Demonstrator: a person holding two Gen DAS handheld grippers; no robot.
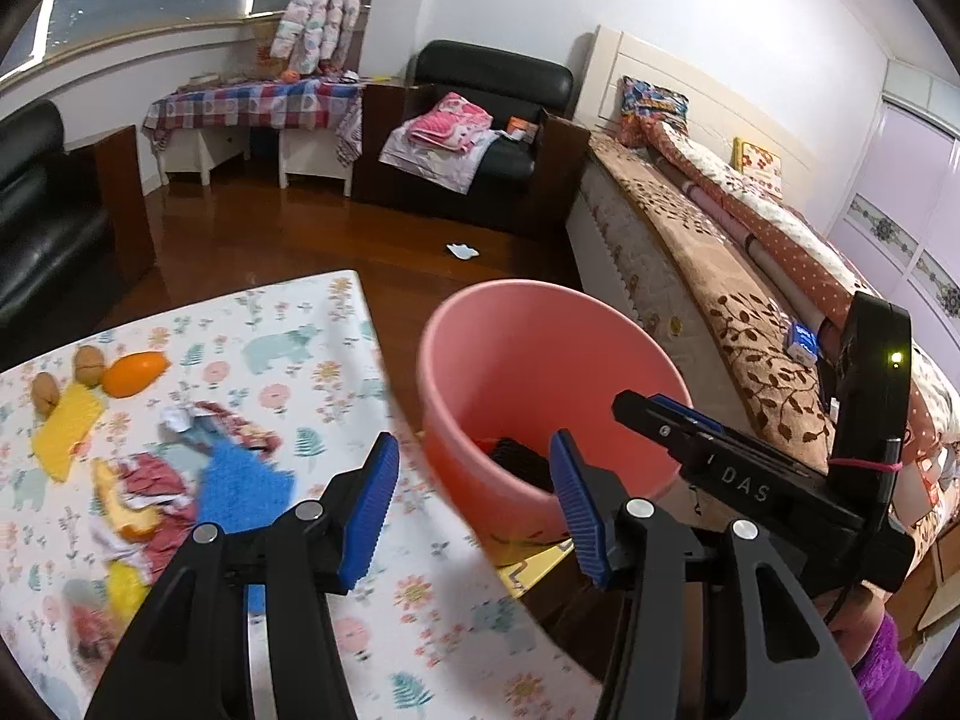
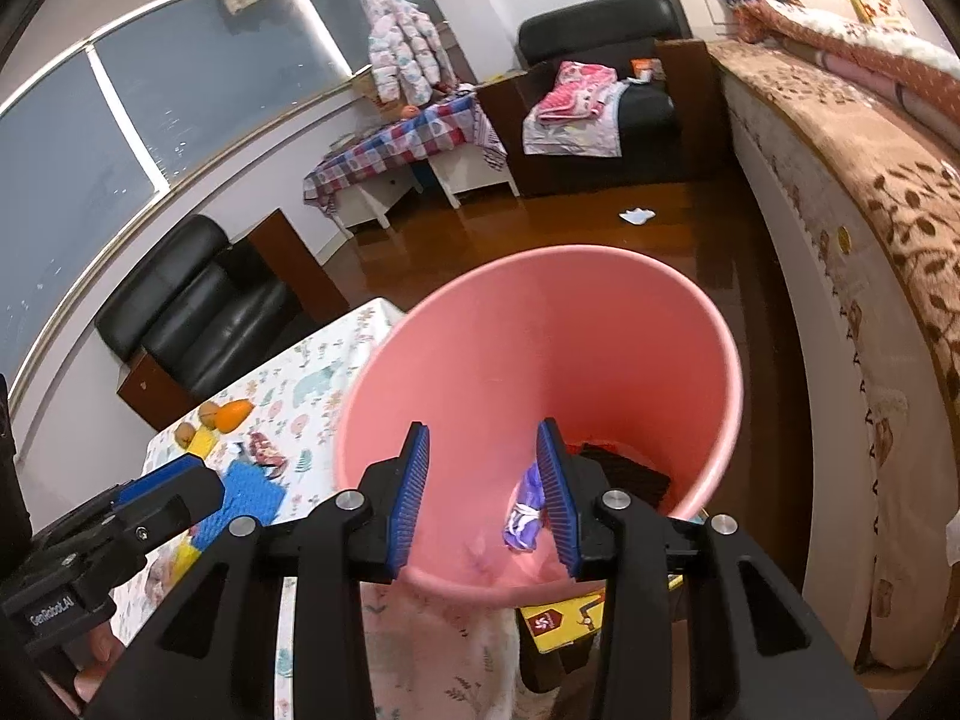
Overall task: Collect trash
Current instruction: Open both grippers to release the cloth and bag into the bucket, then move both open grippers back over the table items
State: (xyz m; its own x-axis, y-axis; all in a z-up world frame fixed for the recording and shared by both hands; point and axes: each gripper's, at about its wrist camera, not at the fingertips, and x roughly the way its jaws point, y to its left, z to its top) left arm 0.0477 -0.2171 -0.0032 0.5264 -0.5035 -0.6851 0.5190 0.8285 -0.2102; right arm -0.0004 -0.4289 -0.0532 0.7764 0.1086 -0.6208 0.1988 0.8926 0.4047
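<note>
While both tools stand released and empty, we locate the wrappers (image 1: 180, 456) on the worktop (image 1: 420, 588), left of the bucket (image 1: 480, 360). We judge the left tool (image 1: 474, 498) nearer than the right tool (image 2: 483, 492).

Bin (image 2: 540, 324): smooth matt pink plastic. Floor (image 1: 288, 240): glossy wood. Tablecloth (image 1: 336, 360): printed, probably cloth. Gripper pads (image 2: 414, 498): ribbed blue rubber-like.
</note>
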